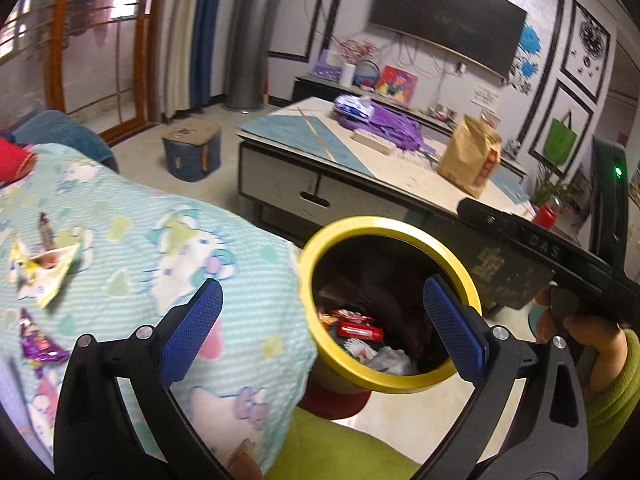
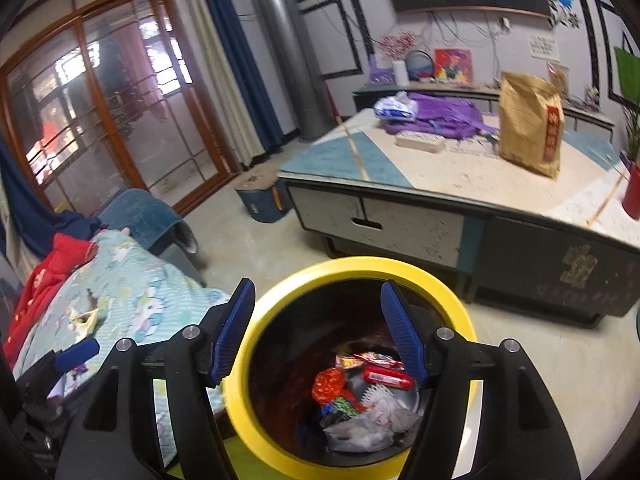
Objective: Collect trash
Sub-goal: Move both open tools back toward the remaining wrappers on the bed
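On the far left, a pale blue cartoon-print blanket [image 1: 132, 248] covers a sofa, and three bits of trash lie on it: a crumpled yellow-and-white wrapper [image 1: 42, 272], a small dark wrapper [image 1: 45, 229] just above it, and a purple wrapper [image 1: 38, 342] lower down near the frame edge. In the right wrist view the same yellow-and-white wrapper [image 2: 83, 320] shows small on the blanket, with red clothing [image 2: 48, 276] bunched beside it. Moving right, the left gripper [image 1: 322, 326] has its blue-padded jaws spread wide and holds nothing; one finger hangs over the blanket, the other over the mouth of the yellow-rimmed bin [image 1: 352, 228]. The bin sits just beside the blanket's edge, and inside it lie red snack wrappers [image 1: 358, 330] and crumpled white paper [image 1: 390, 360]. The right gripper [image 2: 318, 334] is likewise wide open and empty, poised directly above the bin [image 2: 240, 400], whose bottom holds red wrappers [image 2: 386, 376], a red-and-green foil piece [image 2: 332, 390] and grey-white crumpled plastic [image 2: 360, 428]. Further right stands a low coffee table [image 2: 400, 168] carrying a purple cloth [image 2: 444, 116] and a brown paper bag [image 2: 528, 120]. At the far right of the left wrist view, a hand [image 1: 576, 332] in a green sleeve grips the right tool's black handle.
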The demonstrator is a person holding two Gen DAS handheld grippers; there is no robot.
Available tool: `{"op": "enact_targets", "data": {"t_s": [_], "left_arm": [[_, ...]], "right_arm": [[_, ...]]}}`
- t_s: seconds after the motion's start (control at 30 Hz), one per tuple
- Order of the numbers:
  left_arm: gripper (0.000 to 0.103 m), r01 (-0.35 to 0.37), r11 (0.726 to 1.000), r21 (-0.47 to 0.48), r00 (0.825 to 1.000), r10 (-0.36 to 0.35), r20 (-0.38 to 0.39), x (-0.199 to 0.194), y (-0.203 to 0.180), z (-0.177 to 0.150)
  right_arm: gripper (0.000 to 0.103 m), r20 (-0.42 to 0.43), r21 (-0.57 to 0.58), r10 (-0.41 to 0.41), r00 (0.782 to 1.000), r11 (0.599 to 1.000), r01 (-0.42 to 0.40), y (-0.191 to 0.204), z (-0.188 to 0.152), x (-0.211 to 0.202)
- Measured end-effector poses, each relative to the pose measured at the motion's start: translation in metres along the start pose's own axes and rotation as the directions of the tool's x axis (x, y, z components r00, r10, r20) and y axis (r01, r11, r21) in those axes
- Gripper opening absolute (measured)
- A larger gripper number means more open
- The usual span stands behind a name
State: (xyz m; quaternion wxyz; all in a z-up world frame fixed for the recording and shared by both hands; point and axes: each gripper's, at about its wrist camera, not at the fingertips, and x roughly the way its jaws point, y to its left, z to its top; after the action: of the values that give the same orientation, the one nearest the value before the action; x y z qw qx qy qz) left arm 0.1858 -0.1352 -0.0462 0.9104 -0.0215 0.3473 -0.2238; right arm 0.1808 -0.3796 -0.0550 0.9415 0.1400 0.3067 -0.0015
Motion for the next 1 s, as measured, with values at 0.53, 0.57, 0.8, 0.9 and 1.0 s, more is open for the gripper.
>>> {"op": "enact_targets", "data": {"t_s": [0.53,0.57,0.8,0.9,1.0], "left_arm": [[0.092,-0.224,0.972,-0.070,0.961,0.232,0.147,-0.075,0.053,0.000],[0.092,-0.239,0.968,-0.071,0.957,0.248,0.152,-0.079,0.056,0.000],[0.092,-0.285,0.953,-0.103,0.938,0.299,0.178,-0.101,0.076,-0.003],[0.092,-0.300,0.946,-0.123,0.930,0.319,0.186,-0.109,0.085,-0.005],[0.092,-0.317,0.937,-0.144,0.921,0.341,0.190,-0.116,0.096,-0.007]], "right_arm": [[0.064,0.027,-0.140,0.143,0.989,0.981,-0.138,0.082,-0.004,-0.023],[0.064,0.026,-0.148,0.151,0.988,0.978,-0.146,0.087,-0.005,-0.024],[0.064,0.014,-0.187,0.207,0.978,0.962,-0.201,0.117,-0.010,-0.029],[0.064,0.000,-0.204,0.232,0.973,0.952,-0.227,0.131,-0.012,-0.030],[0.065,-0.013,-0.218,0.250,0.968,0.944,-0.246,0.142,-0.015,-0.030]]}}
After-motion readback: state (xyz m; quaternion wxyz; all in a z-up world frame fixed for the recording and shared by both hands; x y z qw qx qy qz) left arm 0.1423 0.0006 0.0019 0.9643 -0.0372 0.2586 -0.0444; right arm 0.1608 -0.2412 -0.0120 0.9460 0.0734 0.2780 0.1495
